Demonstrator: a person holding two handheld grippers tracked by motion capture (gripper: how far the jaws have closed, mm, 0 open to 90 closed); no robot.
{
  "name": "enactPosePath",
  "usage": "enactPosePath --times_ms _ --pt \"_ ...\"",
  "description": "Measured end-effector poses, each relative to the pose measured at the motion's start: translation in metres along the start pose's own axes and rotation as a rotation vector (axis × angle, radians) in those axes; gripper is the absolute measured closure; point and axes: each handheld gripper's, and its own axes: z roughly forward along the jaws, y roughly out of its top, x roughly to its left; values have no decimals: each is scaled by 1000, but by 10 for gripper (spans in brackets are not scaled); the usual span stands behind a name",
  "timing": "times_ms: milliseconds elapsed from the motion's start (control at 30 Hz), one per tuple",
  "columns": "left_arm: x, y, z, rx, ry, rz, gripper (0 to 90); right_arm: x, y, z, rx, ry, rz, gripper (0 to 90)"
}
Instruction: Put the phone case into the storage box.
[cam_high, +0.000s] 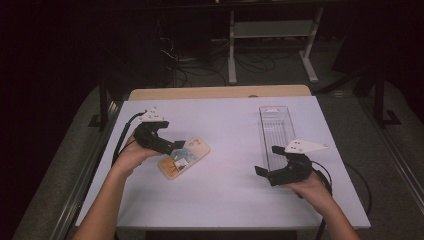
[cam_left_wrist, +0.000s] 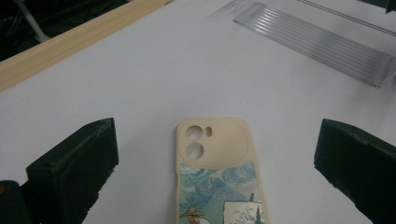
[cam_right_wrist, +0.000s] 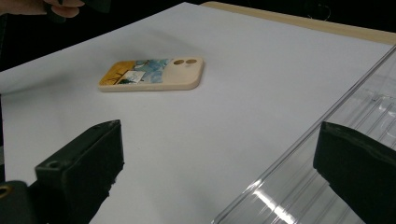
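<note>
Two hand-held grippers work over one white table (cam_high: 225, 195), which has a pale wooden strip along its far edge. The largest item on the table is a long clear plastic tray (cam_high: 276, 131), lying lengthwise on the right half with its ribbed floor visible. The left hand-held gripper (cam_high: 172, 146) is held by the person's left hand (cam_high: 131, 156) on the left half of the table; its jaws stand wide apart, and in the left gripper view they flank the phone case (cam_left_wrist: 217, 175) without touching it. The right hand-held gripper (cam_high: 268, 163) is held by the right hand (cam_high: 311, 188) at the near end of the clear plastic tray; its jaws are also spread apart, and in the right gripper view the tray's near side wall runs between them, with one jaw over the tray and the other over bare table. The phone case lies flat on the left half of the table, well apart from the tray. It is beige with two round camera cut-outs at its far end and a painted blue-and-yellow picture on the rest of its back.
</note>
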Motion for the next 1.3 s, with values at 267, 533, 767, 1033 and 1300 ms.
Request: enactPosePath --times_ms 267,533,767,1033,1300 --pt "0 -1 0 -8 2 -10 0 0 0 0 0 -1 -1 14" --pt "-2 -2 3 12 1 -2 0 0 0 0 -2 0 2 14" --pt "-4 -6 4 13 6 -16 0 0 0 0 -1 -2 4 14" --pt "-5 -13 7 30 12 -21 0 -1 0 0 -1 -3 4 14" --pt "-8 -23 11 63 12 -23 0 0 0 0 -2 -3 3 14"
